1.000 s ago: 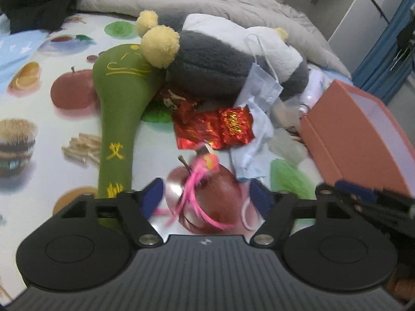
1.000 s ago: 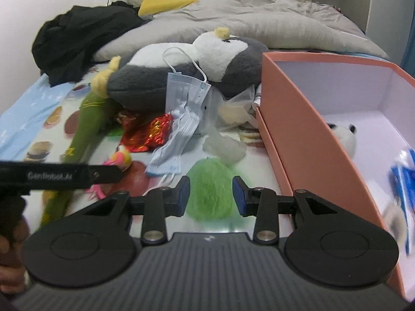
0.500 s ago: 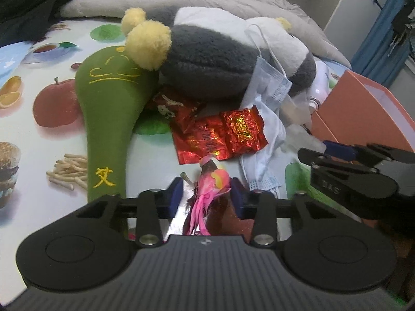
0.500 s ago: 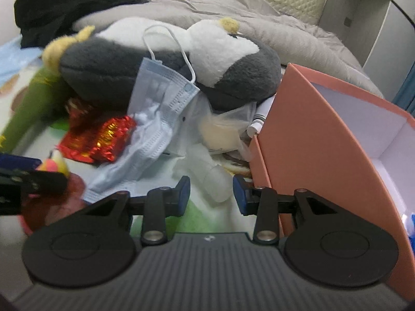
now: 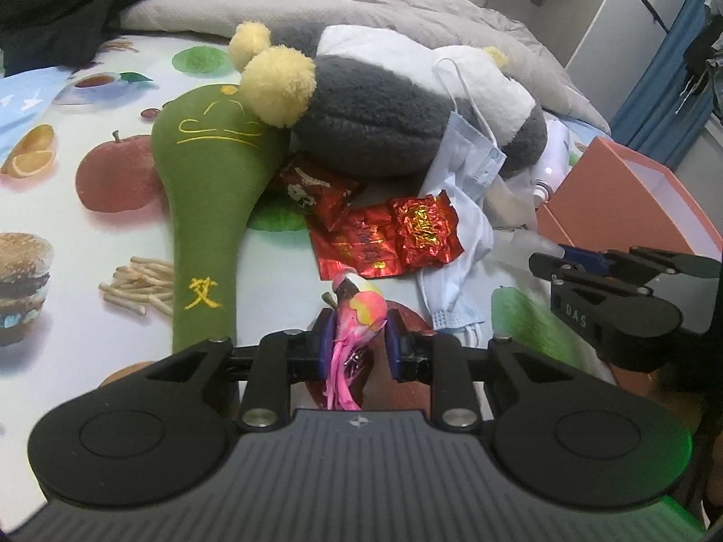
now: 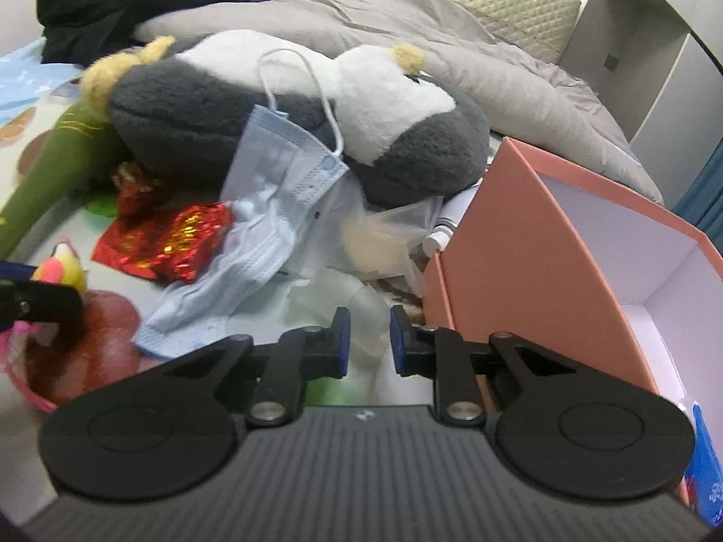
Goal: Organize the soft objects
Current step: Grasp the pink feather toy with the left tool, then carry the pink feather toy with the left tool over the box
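Observation:
My left gripper [image 5: 359, 345] is closing, and its pads press on a small pink feathered toy bird [image 5: 361, 309] just above the printed bed sheet. In the right wrist view the bird's yellow-pink head [image 6: 61, 268] shows at the left edge. My right gripper [image 6: 369, 338] is closing on a crumpled clear plastic piece [image 6: 368, 307] that fills the gap between its pads, beside the peach box [image 6: 519, 248]. A big grey and white plush [image 5: 375, 108] and a green plush paddle [image 5: 208, 180] lie behind. A blue face mask [image 6: 280, 171] drapes off the plush.
Red foil wrappers [image 5: 388, 235] lie between the paddle and the mask. The peach box [image 5: 623, 189] stands open on the right, white inside. A grey duvet [image 5: 361, 0] and black clothes [image 5: 68, 0] pile up at the back of the bed.
The left jaws came together from wide apart onto the pink bird. The right gripper moved in toward the clutter beside the box, off the green patch, and its jaws narrowed around the clear plastic.

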